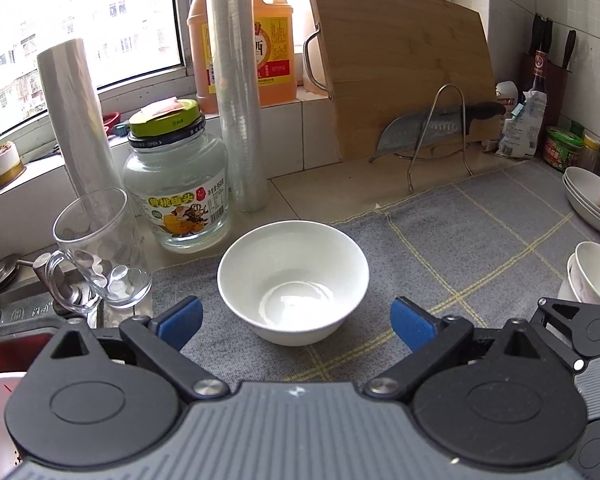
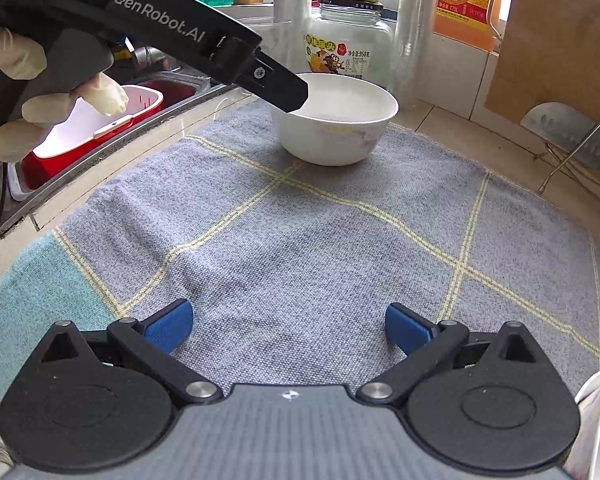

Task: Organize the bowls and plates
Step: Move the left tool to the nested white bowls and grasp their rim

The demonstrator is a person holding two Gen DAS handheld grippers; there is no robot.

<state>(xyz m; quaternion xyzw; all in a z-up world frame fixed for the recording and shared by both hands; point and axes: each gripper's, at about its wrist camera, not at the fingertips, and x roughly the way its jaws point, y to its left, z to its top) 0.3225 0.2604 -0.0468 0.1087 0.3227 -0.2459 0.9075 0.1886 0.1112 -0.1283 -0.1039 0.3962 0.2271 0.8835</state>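
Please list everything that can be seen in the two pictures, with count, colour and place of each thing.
Round ceramic bowl: one, white, on the cloth near the jar.
Stacked shallow bowls: two, white with flower print, right edge.
Deep bowls: at least two, white, right edge.
Checked cloth mat: one, grey-blue with yellow lines, on the counter.
Glass mug: one, clear, left of the jar.
Glass jar: one, clear with green lid, behind the bowl.
Film rolls: two, clear, by the sill.
Plastic jug: one, orange, on the sill.
Wooden cutting board: one, tan, upright on a wire rack.
Cleaver: one, steel, on the rack.
Left gripper: open, before the bowl.
Right gripper: open, above the cloth.
Gloved hand: one, white, holding the left gripper.
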